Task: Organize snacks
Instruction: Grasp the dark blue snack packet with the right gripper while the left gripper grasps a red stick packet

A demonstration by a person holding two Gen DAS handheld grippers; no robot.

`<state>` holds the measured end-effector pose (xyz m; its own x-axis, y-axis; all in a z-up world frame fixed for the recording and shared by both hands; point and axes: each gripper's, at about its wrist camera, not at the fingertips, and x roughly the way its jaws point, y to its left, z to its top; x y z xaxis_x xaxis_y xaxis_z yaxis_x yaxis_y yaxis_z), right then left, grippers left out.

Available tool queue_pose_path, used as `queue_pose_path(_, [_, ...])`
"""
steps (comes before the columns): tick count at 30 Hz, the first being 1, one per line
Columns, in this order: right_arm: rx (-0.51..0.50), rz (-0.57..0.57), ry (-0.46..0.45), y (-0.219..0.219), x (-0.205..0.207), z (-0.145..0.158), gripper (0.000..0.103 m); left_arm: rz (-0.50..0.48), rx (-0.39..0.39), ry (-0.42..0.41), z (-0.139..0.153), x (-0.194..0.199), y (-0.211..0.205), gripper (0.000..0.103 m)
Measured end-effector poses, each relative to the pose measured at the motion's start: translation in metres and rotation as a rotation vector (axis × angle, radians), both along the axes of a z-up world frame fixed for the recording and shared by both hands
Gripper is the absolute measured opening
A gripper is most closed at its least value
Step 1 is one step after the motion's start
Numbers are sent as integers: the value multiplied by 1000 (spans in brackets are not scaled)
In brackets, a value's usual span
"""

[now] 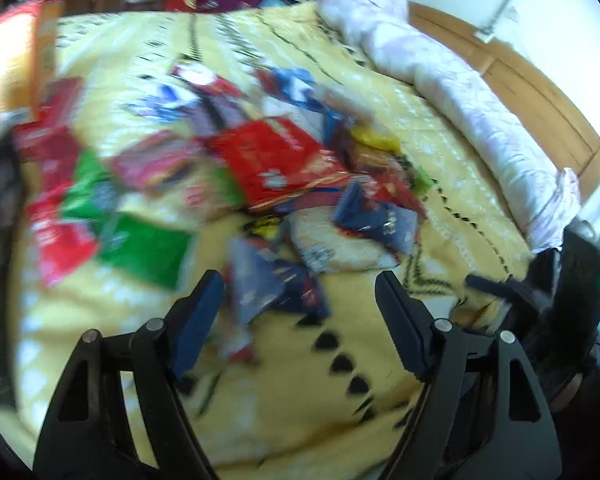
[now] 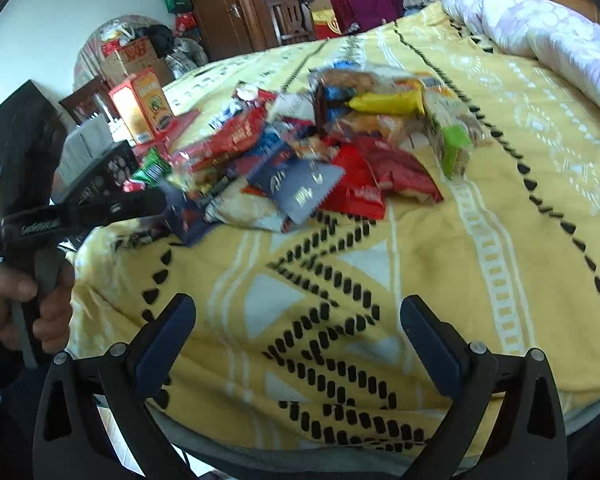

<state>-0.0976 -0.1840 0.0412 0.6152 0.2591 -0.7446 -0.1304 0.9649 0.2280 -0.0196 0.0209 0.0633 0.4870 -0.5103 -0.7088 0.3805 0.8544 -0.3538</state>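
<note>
While both cameras look across the same bed (image 2: 440,240) with its yellow patterned blanket, only the right wrist view is sharp enough to name things: the heap of snack packets (image 2: 320,152) lies around the middle of the bed, with a yellow packet (image 2: 384,103) on its far side, a navy packet (image 2: 300,188) and a red packet (image 2: 360,192) on its near side, and an orange box (image 2: 142,106) standing upright by the left edge. That view also shows a hand (image 2: 16,304) gripping the handle of the left claw (image 2: 140,202), seen side-on at the near left edge, its tip reaching the nearest packets. The left wrist view is smeared by blur; in it the left claw (image 1: 300,284) stands partly open, with a dark blue packet (image 1: 276,284) just past its left finger, nothing clamped. The right claw (image 2: 296,308) is wide open and empty above bare blanket near the front edge. A white rolled duvet (image 2: 540,28) lies along the far right edge.
</note>
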Motion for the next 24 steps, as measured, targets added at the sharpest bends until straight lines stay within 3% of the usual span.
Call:
queue_pose_path(3, [-17, 51, -43, 8, 12, 13, 103, 35, 13, -18, 6, -9, 13, 79])
queue_pose_path(6, [-59, 115, -75, 17, 44, 24, 93, 44, 1, -10, 1, -4, 18, 79])
queue_pose_path(12, [-181, 252, -10, 39, 104, 14, 85, 43, 10, 7, -3, 1, 21, 79])
queue_pose_path(14, [-222, 270, 39, 42, 115, 1, 62, 34, 11, 3, -5, 3, 16, 79])
queue_pose_path(15, [-234, 276, 71, 43, 119, -5, 57, 32, 17, 0, -6, 3, 14, 79])
queue_pose_path(16, [-248, 270, 79, 43, 117, -8, 48, 28, 21, 0, -8, 5, 12, 79])
queue_pose_path(18, [-236, 226, 70, 37, 107, -5, 43, 18, 40, -2, -12, 10, 4, 79])
queue_pose_path(22, [-140, 146, 32, 23, 75, 13, 42, -12, 138, -21, -29, 14, -14, 80])
queue_pose_path(24, [-119, 100, 35, 15, 60, 15, 42, -91, 100, 38, -39, 10, -22, 78])
